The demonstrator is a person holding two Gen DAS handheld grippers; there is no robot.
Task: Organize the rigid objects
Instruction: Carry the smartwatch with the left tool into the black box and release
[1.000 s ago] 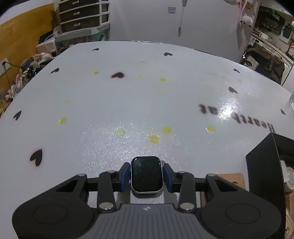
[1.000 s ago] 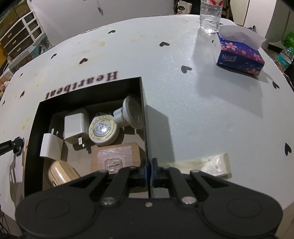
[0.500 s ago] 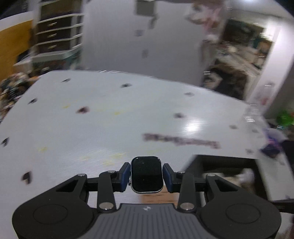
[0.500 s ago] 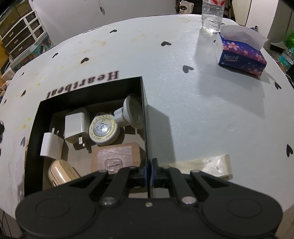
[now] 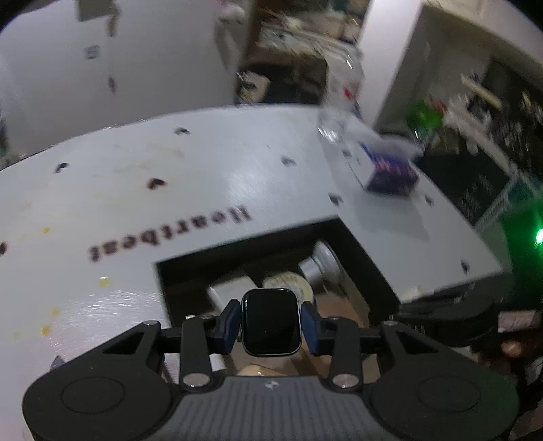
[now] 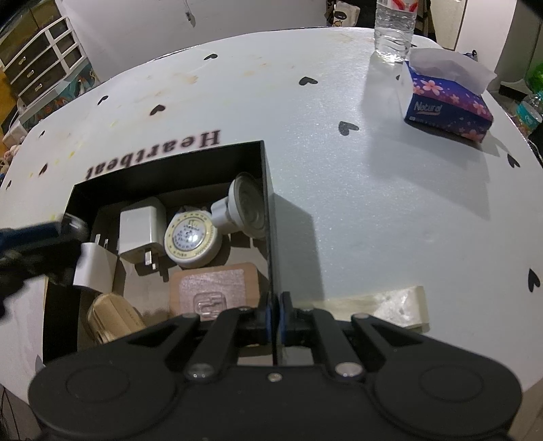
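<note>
Watch (image 5: 270, 320) clamped face-up between the blue pads of the left gripper (image 5: 270, 325), held above the open black box (image 6: 268, 210), over its near-left part. Left gripper appears blurred at the box's left wall in the right wrist view. Right gripper (image 6: 274, 315) closed on the box's thin right wall, near the near corner. Inside the box: two white chargers (image 6: 141, 234), a round tin (image 6: 191, 239), a grey spotlight bulb (image 6: 246, 210), a tan card (image 6: 213, 291), a wooden piece (image 6: 112, 317). Box sits near the tabletop (image 6: 339, 203) front edge, just below the "Heartbeat" lettering. Tissue box (image 6: 448, 105) and water bottle (image 6: 393, 30) at the far right corner, close together. Pale strip (image 6: 390, 302) right of the box.
</note>
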